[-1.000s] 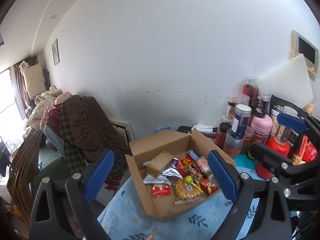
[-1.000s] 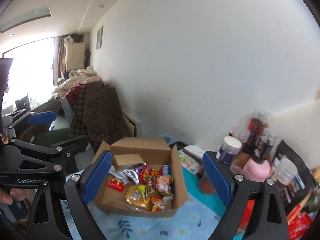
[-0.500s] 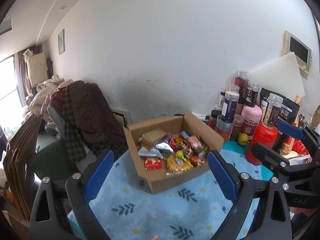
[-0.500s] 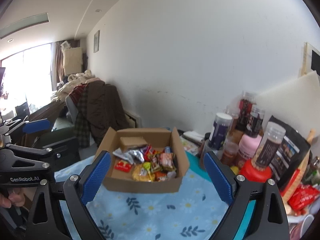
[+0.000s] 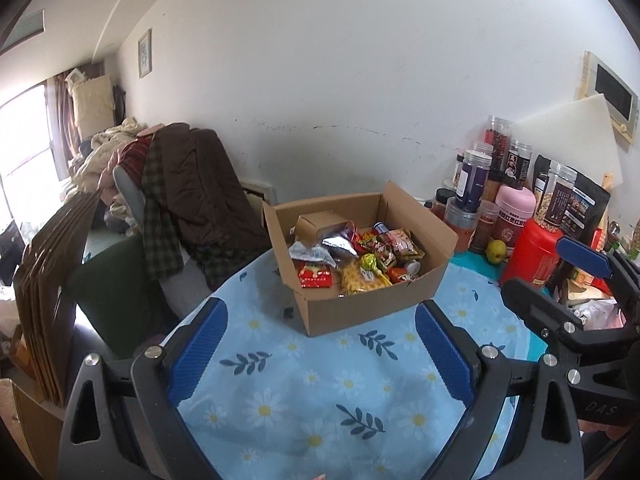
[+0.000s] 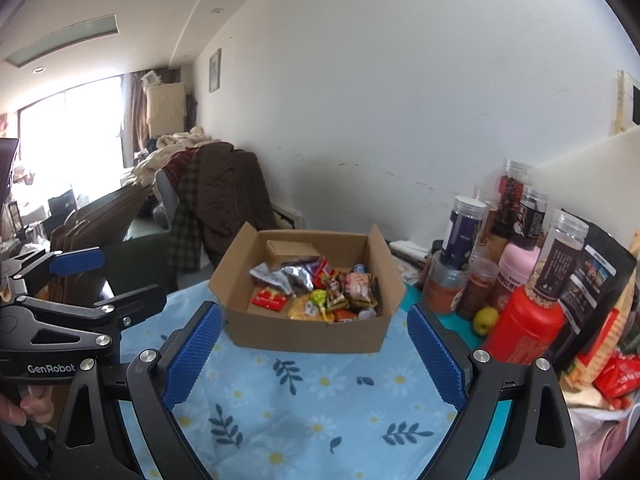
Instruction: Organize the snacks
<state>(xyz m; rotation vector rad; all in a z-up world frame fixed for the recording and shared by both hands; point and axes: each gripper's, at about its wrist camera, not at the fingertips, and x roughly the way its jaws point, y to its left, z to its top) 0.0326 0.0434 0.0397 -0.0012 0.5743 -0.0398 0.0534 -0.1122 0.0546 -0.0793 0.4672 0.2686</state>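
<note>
Cardboard box [image 5: 362,264] of snacks [image 5: 360,258] sits on the flowered cloth [image 5: 320,380], beyond the empty, spread left gripper [image 5: 320,350] and right gripper [image 6: 314,354]; a careless reach could topple jars [image 6: 464,236] right of it.

Lived-in home room, cluttered.
Clothes [image 5: 188,184] heaped over a chair; framed picture [image 5: 145,53] on white wall; curtained window [image 6: 68,140]; food jars [image 5: 492,196] crowding a floral-clothed surface [image 5: 320,384].
</note>
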